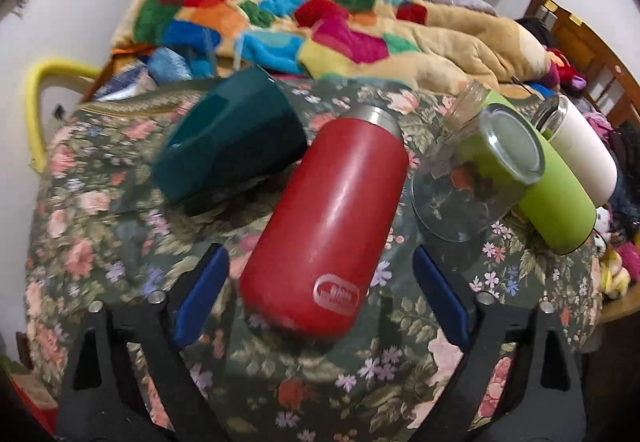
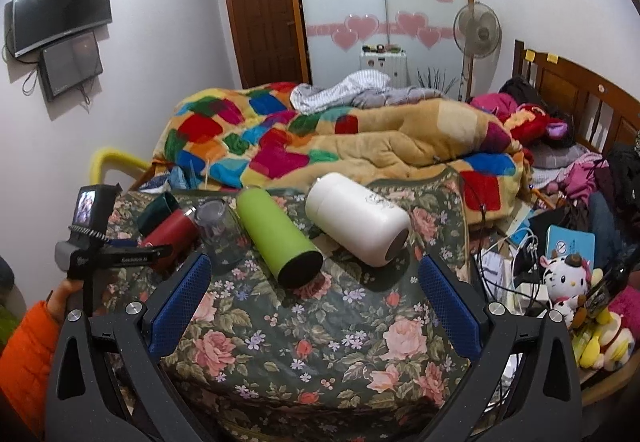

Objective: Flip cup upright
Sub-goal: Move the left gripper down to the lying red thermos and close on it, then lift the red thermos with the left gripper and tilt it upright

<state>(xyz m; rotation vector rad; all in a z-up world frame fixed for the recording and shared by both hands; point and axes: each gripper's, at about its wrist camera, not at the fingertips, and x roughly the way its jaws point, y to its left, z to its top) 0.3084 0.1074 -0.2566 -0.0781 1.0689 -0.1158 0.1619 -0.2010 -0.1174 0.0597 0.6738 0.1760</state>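
Several cups lie on their sides on a floral cloth [image 1: 320, 382]. In the left wrist view a red flask [image 1: 326, 226] lies between the open blue fingers of my left gripper [image 1: 320, 294], not gripped. A dark green cup [image 1: 228, 146] lies to its left, a clear glass [image 1: 468, 178], a lime flask [image 1: 560, 194] and a white flask [image 1: 580, 150] to its right. In the right wrist view my right gripper [image 2: 316, 302] is open and empty, just short of the lime flask [image 2: 280, 234] and white flask [image 2: 356, 218].
A patchwork blanket [image 2: 320, 138] is heaped on the bed behind the cloth. The left hand-held gripper and an orange sleeve [image 2: 28, 354] show at the left in the right wrist view. Toys and cables [image 2: 560, 282] crowd the right side.
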